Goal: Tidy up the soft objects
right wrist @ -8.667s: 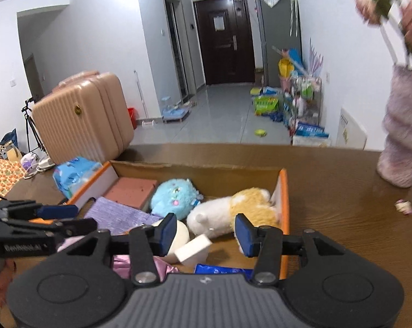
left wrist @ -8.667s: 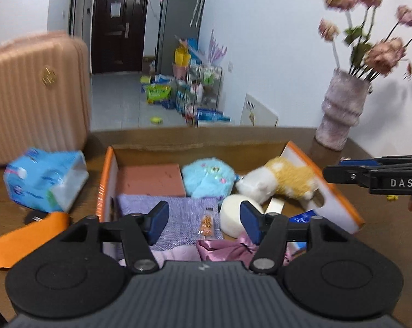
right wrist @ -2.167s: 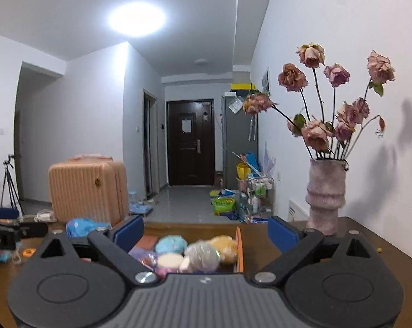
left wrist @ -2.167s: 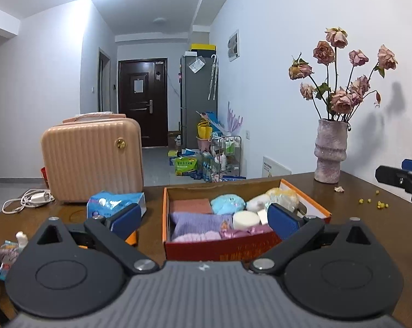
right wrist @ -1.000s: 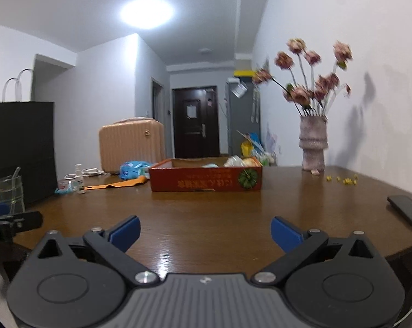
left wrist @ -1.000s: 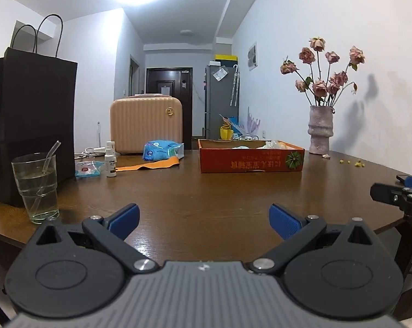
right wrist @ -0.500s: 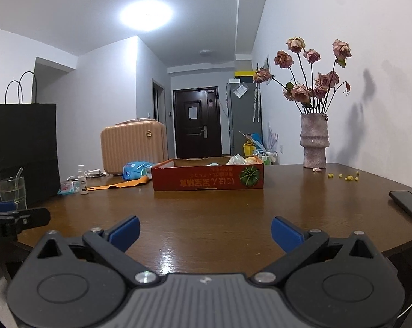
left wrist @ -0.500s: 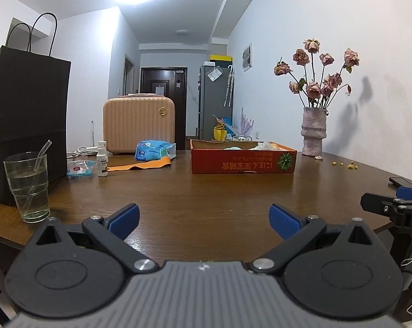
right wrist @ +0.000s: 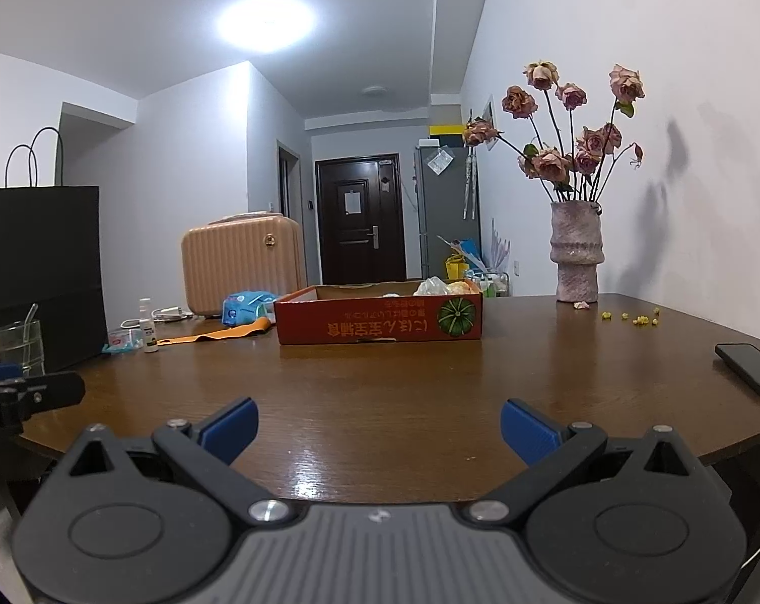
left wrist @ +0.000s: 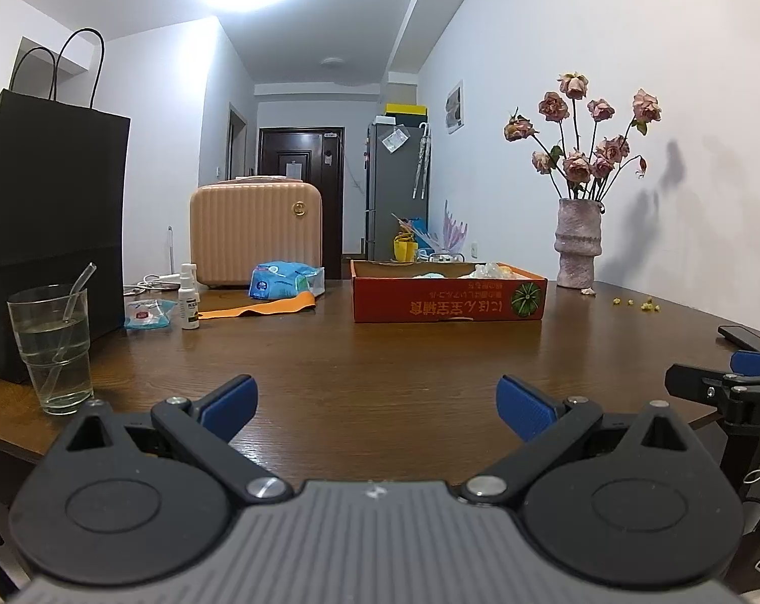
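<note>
brown tabletop (left wrist: 380, 367) fills the foreground of both wrist views; the cardboard box (left wrist: 449, 298) stands near its far edge, beside the vase of dried roses (left wrist: 577, 246). the soft objects (right wrist: 432, 287) lie inside the box, and only their pale tops show above the rim. judged from what shows, they are light and compressible; they should yield under the pads, so a hold across the thickest part of a body is safer than a pinch on a loose edge. nothing in the box looks fragile.

left gripper (left wrist: 377, 405) has its jaws spread wide and holds nothing. right gripper (right wrist: 378, 428) is likewise wide and empty. both hang low at the near edge of the table, well apart from the box.

compared with the earliest frames, where both grippers were directly over the open box with narrower jaws, both have backed away across the table and their jaws stand wider. within the last half second the views barely differ. the task appears complete.

outward from the box: a blue tissue pack (left wrist: 285, 280), a suitcase (left wrist: 255, 232), a glass of water (left wrist: 52, 348), a black paper bag (left wrist: 42, 211), a phone (right wrist: 750, 368).
</note>
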